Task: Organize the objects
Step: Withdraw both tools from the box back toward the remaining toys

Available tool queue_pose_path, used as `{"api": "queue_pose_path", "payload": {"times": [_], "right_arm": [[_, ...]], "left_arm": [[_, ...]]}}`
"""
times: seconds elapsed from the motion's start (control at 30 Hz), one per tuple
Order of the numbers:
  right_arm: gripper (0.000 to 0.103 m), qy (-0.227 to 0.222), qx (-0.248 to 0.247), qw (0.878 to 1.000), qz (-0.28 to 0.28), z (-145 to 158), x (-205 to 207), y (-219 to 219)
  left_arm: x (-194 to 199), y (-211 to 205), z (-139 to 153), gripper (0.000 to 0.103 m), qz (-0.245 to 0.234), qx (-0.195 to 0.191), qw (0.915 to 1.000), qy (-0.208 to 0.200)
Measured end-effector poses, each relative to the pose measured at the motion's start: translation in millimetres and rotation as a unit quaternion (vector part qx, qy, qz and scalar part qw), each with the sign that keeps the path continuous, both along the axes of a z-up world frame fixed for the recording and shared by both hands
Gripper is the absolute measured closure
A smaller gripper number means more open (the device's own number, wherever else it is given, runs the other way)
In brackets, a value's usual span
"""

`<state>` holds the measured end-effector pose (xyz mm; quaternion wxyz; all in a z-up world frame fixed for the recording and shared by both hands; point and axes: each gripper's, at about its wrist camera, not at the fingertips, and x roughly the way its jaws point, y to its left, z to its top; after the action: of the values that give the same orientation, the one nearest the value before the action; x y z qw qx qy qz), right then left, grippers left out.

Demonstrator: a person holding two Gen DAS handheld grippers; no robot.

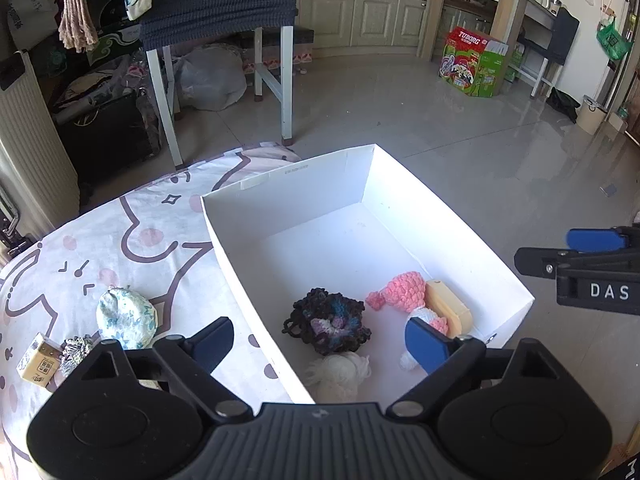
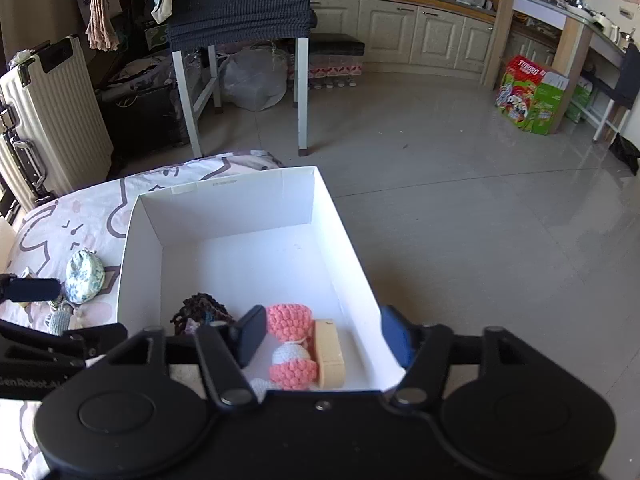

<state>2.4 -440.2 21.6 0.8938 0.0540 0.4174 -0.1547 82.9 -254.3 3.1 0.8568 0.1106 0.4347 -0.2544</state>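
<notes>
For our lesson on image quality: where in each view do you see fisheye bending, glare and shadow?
Left wrist view: dark corners, the white box edges bow outward, window glare on the floor tiles. Right wrist view: same bowing, the box's inner left wall in shadow, floor sheen at right; both views sharp.

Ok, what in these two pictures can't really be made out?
- Cream fluffy yarn ball: left wrist view, lower part behind the left claw body; unseen in the right view.
- Dark crocheted scrunchie: right wrist view, mostly behind the right claw finger.
- Small yellowish printed box on the bedsheet: label too small to read.
</notes>
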Motion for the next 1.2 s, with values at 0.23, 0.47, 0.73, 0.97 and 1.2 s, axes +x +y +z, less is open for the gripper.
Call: {"api": "queue_pose_path", "payload": {"times": [0.23, 0.47, 0.73, 0.97, 1.2], "right_arm": [[0.014, 0.007, -0.003, 1.000, -0.013, 2, -13, 4], [0.001, 0.014, -0.024, 0.999, -0.027, -3, -23, 7], [0.000, 0.014, -0.027, 0.999, -0.029, 0, -30, 6], [0.000, 0.016, -0.026, 0.999, -0.035, 0, -29, 4], [0.000, 0.011, -0.028, 0.999, -0.022, 1, -15, 12]], "left_arm": [[-6, 11, 4, 0.003, 0.006, -0.003, 1.0000, -0.004], [-7, 19, 4, 0.000, 0.018, -0.008, 0.9998, 0.000], [-9, 19, 2, 0.000, 0.021, -0.005, 0.9998, 0.000], [-6, 25, 2, 0.000, 0.033, -0.010, 0.9994, 0.000], [1, 44, -1, 0.000, 0.057, -0.009, 0.9984, 0.004]]}}
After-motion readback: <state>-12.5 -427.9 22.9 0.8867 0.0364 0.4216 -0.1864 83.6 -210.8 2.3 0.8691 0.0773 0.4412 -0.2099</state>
